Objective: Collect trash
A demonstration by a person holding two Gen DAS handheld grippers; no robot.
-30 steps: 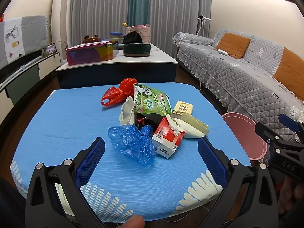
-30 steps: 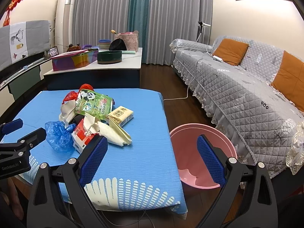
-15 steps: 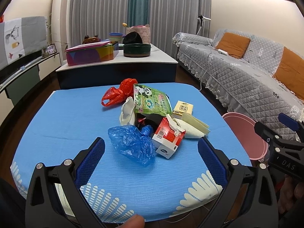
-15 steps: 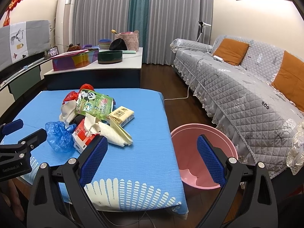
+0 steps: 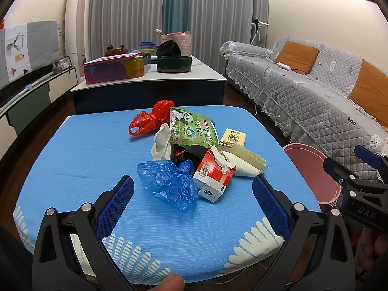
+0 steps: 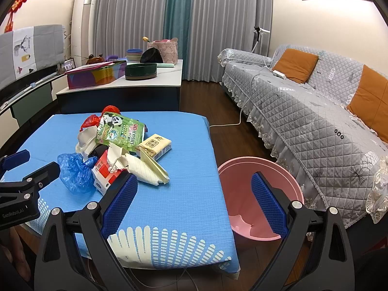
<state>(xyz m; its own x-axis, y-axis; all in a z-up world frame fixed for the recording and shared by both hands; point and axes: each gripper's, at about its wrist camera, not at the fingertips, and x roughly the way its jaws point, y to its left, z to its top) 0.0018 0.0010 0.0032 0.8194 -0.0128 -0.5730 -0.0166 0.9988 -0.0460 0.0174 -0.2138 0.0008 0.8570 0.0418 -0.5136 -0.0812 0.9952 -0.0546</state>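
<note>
Trash lying heaped mid blue-clothed tabletop (image 5: 80,150): crumpled blue plastic bag (image 5: 169,184), red-white carton (image 5: 213,177), green panda pouch (image 5: 191,128). Hovering wide, empty: left gripper (image 5: 192,195), right gripper (image 6: 194,194). Standing beside, seemingly on floor: round pink plastic bin (image 6: 262,194).

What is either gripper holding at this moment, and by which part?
Nothing is held. The left gripper and right gripper are both open with bare fingers, short of the trash pile on the blue table.

Trash pile (image 6: 121,152) — pink bin (image 6: 262,194) beside.
</note>
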